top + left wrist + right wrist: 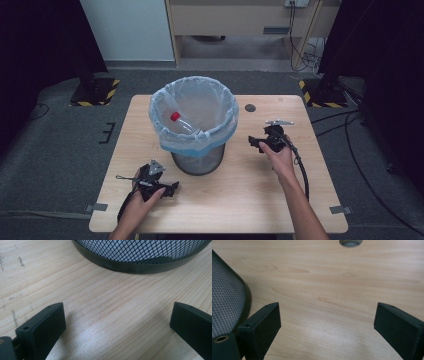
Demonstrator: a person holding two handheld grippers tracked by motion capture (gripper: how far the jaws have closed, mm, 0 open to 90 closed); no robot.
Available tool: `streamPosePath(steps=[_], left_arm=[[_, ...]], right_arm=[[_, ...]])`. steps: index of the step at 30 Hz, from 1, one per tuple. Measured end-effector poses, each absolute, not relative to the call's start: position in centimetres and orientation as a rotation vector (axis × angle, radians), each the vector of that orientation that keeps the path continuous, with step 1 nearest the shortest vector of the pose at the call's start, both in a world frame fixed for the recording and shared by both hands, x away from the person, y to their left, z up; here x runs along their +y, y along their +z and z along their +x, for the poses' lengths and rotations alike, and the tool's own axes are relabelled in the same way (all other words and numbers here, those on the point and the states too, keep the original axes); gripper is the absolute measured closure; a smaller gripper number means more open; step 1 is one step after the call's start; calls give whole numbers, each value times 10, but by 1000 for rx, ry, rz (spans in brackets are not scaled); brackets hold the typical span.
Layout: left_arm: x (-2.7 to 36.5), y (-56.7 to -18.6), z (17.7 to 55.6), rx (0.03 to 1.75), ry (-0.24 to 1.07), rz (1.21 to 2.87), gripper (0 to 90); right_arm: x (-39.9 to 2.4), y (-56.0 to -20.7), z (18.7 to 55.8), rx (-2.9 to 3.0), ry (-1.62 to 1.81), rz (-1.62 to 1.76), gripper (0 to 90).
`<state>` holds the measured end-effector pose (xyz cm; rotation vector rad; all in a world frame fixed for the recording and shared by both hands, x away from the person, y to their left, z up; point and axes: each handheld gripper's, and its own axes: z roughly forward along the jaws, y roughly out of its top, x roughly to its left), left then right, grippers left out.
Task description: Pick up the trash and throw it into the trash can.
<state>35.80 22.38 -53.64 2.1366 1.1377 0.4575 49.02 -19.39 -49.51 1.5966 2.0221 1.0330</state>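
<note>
Dark curtains and a grey floor ring the pale wooden table, and at its middle stands the black mesh bin, lined with a clear, blue-edged bag whose rim folds down over the mesh. Inside the bin a plastic bottle with a red cap lies tilted against the liner. The left gripper rests low on the wood, near the front left of the bin, with its jaws spread wide and empty; its own view looks straight at the bin's base ring. The right gripper sits just to the bin's right, jaws likewise wide and holding nothing. The likeliest trouble is the loose liner: a jaw catching the overhang could drag the bag off the rim or tip the light bin. A push from one side alone might slide it across the smooth wood. Behind the bin to the right is a round cable hole; nothing else on the tabletop stands in the way.
</note>
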Motion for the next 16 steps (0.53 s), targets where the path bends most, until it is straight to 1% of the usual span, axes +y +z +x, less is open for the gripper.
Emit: streamPosePath(steps=[7,8,9,11,15,16], left_arm=[[224,-536,358,1138,458,2136,0],[224,-536,358,1138,458,2136,0],[224,-536,358,1138,458,2136,0],[224,-536,358,1138,457,2137,0],[224,-536,358,1138,458,2136,0],[224,-536,358,1138,458,2136,0]], right_arm=[[-184,-520,490,2036,938,1617,70],[-181,-528,490,2040,896,1622,74],[-181,-528,490,2040,896,1622,74],[-177,-536,488,2036,832,1558,69],[-175,-540,487,2013,847,1516,48],[-175,-540,487,2016,845,1519,27]])
